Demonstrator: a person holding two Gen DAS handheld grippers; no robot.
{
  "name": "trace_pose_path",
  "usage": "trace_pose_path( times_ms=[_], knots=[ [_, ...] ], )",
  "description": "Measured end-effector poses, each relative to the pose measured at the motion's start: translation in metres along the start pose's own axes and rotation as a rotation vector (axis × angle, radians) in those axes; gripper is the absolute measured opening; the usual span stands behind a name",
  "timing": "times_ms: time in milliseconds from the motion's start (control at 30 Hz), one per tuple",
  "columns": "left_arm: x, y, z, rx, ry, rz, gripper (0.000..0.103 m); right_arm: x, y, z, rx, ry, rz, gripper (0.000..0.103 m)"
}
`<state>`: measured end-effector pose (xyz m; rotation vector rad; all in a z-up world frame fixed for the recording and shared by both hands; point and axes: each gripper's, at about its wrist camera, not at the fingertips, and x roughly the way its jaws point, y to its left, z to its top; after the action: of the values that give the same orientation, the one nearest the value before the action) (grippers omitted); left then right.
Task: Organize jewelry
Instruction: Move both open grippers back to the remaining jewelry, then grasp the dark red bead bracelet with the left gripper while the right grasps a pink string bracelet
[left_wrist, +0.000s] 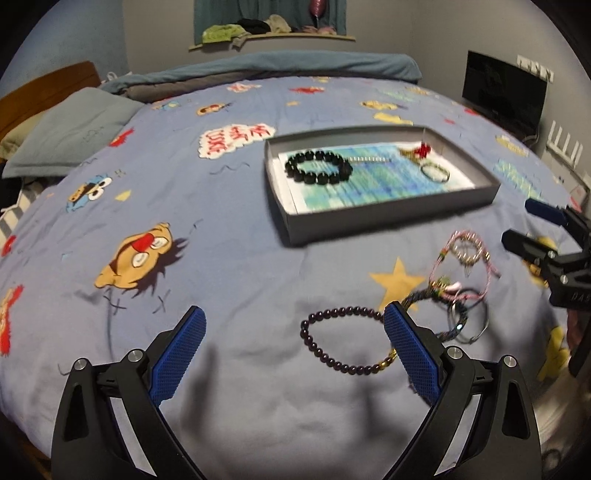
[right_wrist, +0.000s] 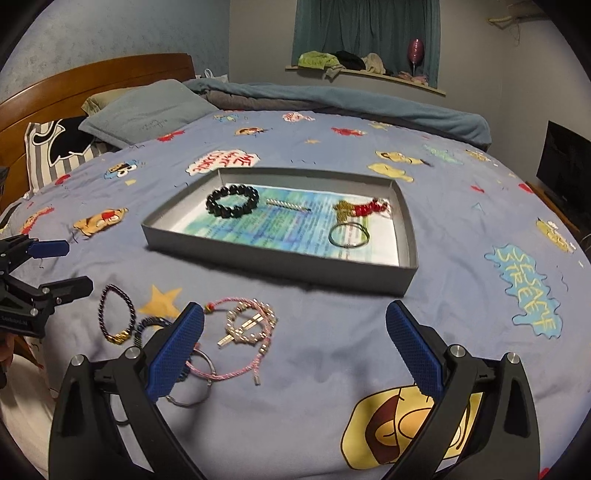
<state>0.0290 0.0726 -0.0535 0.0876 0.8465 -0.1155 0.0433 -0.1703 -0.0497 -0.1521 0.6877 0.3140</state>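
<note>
Two claws, both spread wide with nothing between the pads: my left gripper (left_wrist: 293, 354) low centre of its frame, my right gripper (right_wrist: 295, 352) low centre of its own.

Risks, my read:
- Left claw sits around the near end of the purple bead bracelet (left_wrist: 345, 341), and its right pad nearly touches the dark braided bracelet (left_wrist: 424, 295). Closing here could pinch both or drag the pile.
- The pink cord bracelet (right_wrist: 236, 350) lies tangled with the beaded cross piece (right_wrist: 245, 325) and a thin metal bangle (right_wrist: 192, 391) runs under the right claw's left pad. Lifting one may pull the others along.
- Soft bedspread (right_wrist: 332, 369): pads could catch fabric with the beads.
- Both claws near the same pile at lower left of the right view, so a bump looks possible.

Counts:
- Grey tray (right_wrist: 410, 236), one, centre frame.
- Inside it, four items: black bead bracelet (right_wrist: 232, 201), silver bar (right_wrist: 288, 205), red and gold piece (right_wrist: 360, 209), metal ring (right_wrist: 349, 234).
- Loose on the bed, about five pieces; the bangles overlap, so I cannot tell the exact number.
</note>
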Motion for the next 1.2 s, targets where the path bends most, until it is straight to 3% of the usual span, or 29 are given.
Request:
trace_pose_path(
  times_ms=[200,400,633,733,1067,1100,1200],
  knots=[
    [0.021,-0.004,-0.010,0.013,0.061,-0.031,0.096,0.011,-0.009,-0.017,0.008,0.019,-0.005,0.097],
    [0.028,-0.013,-0.012,0.063,0.064,-0.026,0.096,0.017,-0.016,-0.023,0.041,0.036,0.064,0.096],
    [0.027,-0.009,-0.012,0.030,0.066,-0.088,0.091,0.021,-0.009,-0.022,0.064,0.065,0.132,0.055],
    [0.028,-0.010,-0.014,0.042,0.078,-0.103,0.079,0.021,-0.003,-0.024,0.038,0.072,0.144,0.033],
    [0.036,-0.011,-0.015,0.079,0.091,-0.073,0.053,0.027,0.001,-0.027,0.046,0.110,0.166,0.012],
    [0.037,-0.013,-0.015,0.092,0.089,-0.068,0.050,0.027,0.002,-0.028,0.045,0.113,0.167,0.007],
    [0.037,-0.019,-0.015,0.133,0.081,-0.064,0.035,0.025,0.003,-0.027,0.044,0.101,0.166,0.006]
  ],
)
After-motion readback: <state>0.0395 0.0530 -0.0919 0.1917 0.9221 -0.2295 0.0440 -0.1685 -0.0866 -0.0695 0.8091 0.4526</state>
